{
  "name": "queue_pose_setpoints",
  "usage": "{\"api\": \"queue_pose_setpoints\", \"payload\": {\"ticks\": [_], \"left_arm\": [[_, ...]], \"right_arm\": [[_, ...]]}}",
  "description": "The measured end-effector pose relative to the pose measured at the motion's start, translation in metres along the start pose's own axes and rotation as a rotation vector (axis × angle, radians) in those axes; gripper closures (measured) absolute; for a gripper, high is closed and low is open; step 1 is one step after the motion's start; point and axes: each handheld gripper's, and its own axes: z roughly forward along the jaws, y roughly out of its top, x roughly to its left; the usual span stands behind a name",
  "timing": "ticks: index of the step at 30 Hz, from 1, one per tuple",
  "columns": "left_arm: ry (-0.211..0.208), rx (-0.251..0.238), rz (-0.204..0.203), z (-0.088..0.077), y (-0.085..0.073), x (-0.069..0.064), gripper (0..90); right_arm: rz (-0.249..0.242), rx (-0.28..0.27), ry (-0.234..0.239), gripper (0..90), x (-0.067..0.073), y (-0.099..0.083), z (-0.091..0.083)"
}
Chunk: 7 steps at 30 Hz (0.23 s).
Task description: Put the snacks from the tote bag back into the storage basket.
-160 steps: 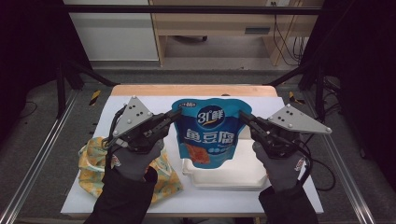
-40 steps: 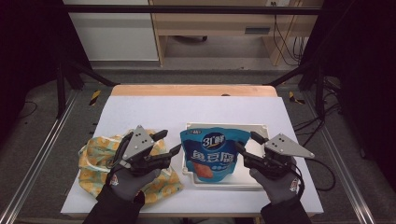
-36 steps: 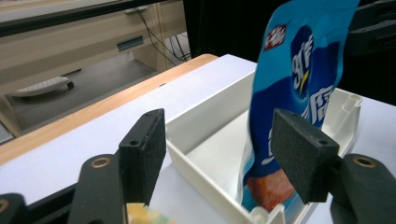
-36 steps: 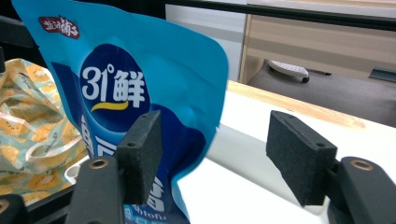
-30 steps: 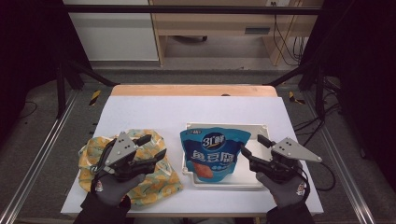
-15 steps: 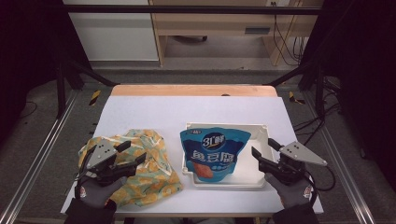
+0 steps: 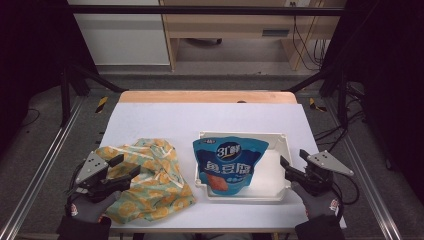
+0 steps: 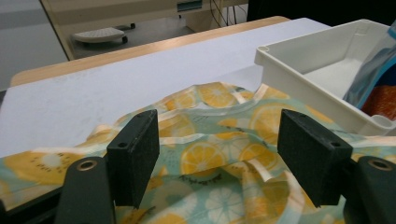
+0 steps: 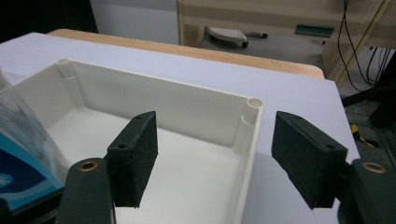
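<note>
**Both grippers open, nothing held**

My left gripper [image 7: 122, 167] sits low at the near-left, gloved hand [image 7: 92, 207] under it, grey plate on top, jaws pointing right and slightly away. Pads [image 8: 135, 156] wide apart, nothing between them. My right gripper [image 7: 295, 167] sits low at the near-right, gloved hand [image 7: 320, 202] behind it, jaws pointing left and away. Its jaws have just been opening further; pads [image 9: 135, 156] stand wide, nothing pinched. Forearms enter from the bottom edge.

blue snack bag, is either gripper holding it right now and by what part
Nothing is held. The blue snack bag lies in the white tray; the left gripper stands open over the fruit-print cloth, the right gripper open beside the tray.
</note>
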Motion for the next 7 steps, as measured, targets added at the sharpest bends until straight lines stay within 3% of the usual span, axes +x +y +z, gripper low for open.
{"api": "queue_pose_setpoints", "payload": {"ticks": [7], "left_arm": [[0.030,-0.002,-0.022,-0.006,-0.006,0.014,29.6]], "right_arm": [[0.009,0.003,-0.031,31.6,-0.008,-0.004,0.002]]}}
